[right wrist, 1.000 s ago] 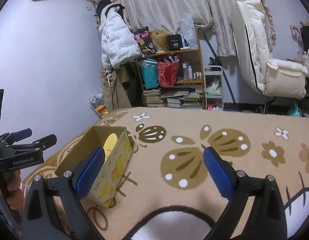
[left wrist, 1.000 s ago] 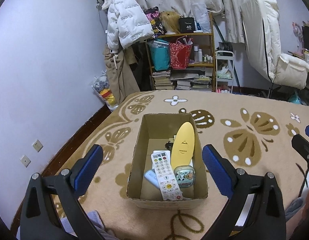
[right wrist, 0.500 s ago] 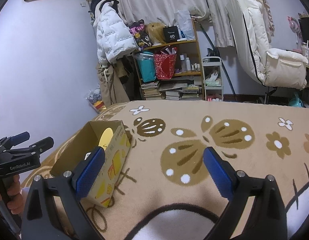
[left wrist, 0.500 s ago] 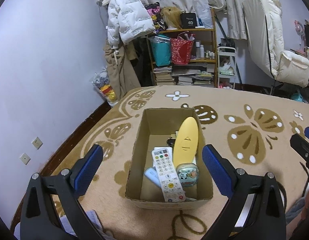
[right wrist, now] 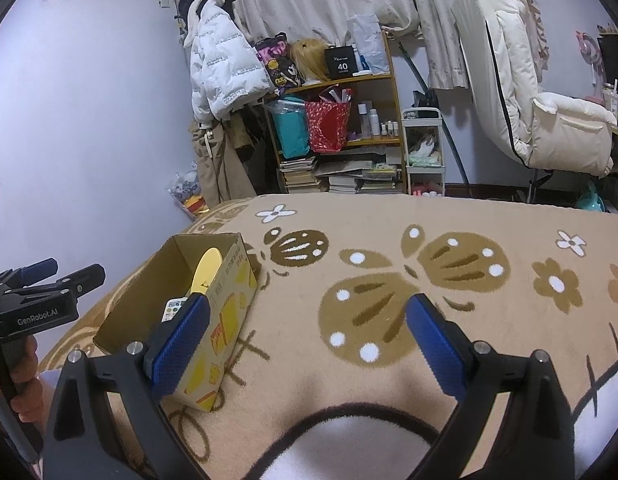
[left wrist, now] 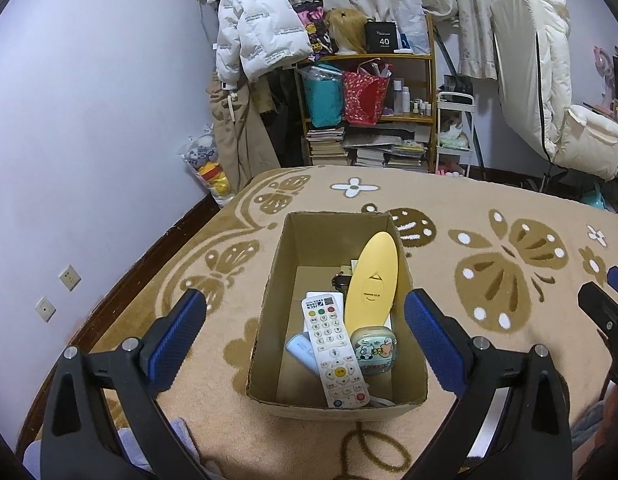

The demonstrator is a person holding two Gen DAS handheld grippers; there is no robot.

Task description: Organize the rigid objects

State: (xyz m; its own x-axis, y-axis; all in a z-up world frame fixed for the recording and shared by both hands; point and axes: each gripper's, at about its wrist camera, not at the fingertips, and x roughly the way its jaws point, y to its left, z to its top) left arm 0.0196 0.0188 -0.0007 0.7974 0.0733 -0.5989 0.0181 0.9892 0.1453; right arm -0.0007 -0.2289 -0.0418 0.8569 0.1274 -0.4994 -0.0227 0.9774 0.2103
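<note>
Left wrist view: we see our left hand-held gripper (left wrist: pixel 305 334) spread wide and empty, its blue pads flanking an open cardboard box (left wrist: pixel 269 292) that sits on a tan bed cover (left wrist: pixel 489 208) patterned with brown butterflies, near the bed's left edge. Inside the box lie a white remote control (left wrist: pixel 334 350), a long yellow oval remote (left wrist: pixel 372 280) leaning against the right wall, a small teal cartoon tin (left wrist: pixel 374 351) touching the white remote, and a pale blue item (left wrist: pixel 299 350) partly hidden under that remote. A small dark object further back is too unclear for us to name.

From the right wrist view, our right hand-held gripper (right wrist: pixel 307 336) is also wide open and empty, above bare cover just right of the box (right wrist: pixel 229 300). A shelf of books (right wrist: pixel 341 176) stands beyond the bed's far edge.
</note>
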